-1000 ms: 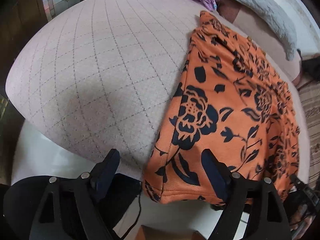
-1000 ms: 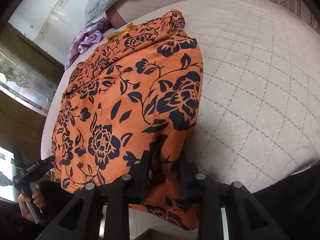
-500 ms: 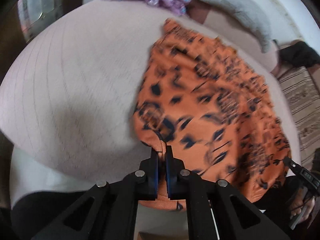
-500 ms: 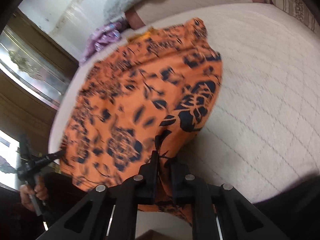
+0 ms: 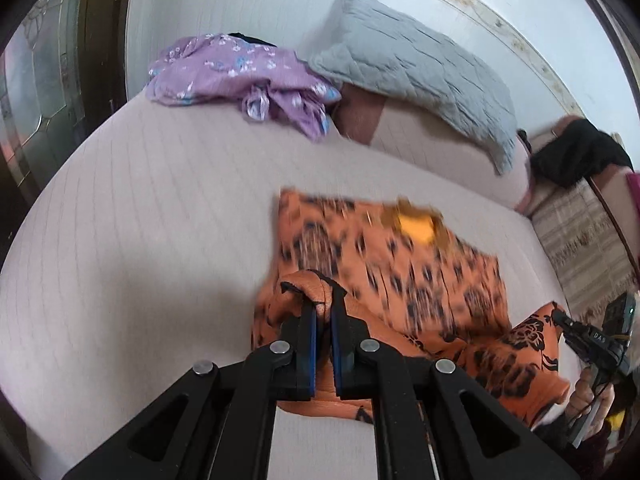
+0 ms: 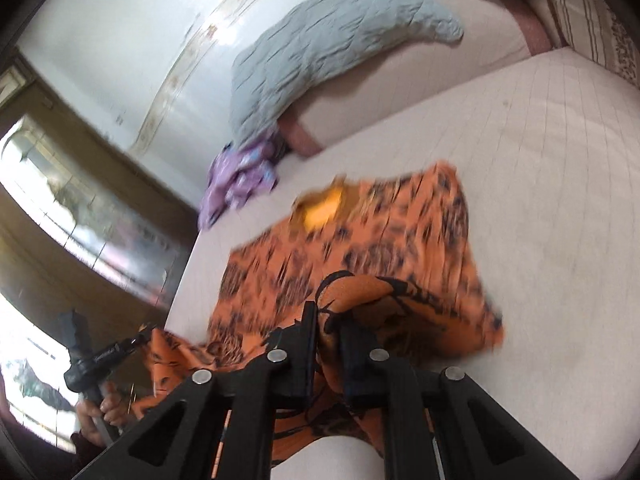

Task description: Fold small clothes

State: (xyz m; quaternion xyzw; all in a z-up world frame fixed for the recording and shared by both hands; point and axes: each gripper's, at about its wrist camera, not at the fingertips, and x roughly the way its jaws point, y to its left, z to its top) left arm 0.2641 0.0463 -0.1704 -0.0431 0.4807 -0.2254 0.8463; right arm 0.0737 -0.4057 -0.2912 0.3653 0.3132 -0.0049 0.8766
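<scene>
Garment (image 5: 400,264) orange w/ black florals (blurred), hem bunched in both tongs.

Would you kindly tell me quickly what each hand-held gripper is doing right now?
Left hand-held gripper: closed on the hem of the orange floral garment.
Right hand-held gripper: closed on the same garment's hem.

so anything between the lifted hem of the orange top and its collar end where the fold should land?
Nothing visible. Both the left gripper and right gripper are shut on the orange top; the stretch up to its collar end is bare fabric. The purple garment lies beyond it, apart.
</scene>
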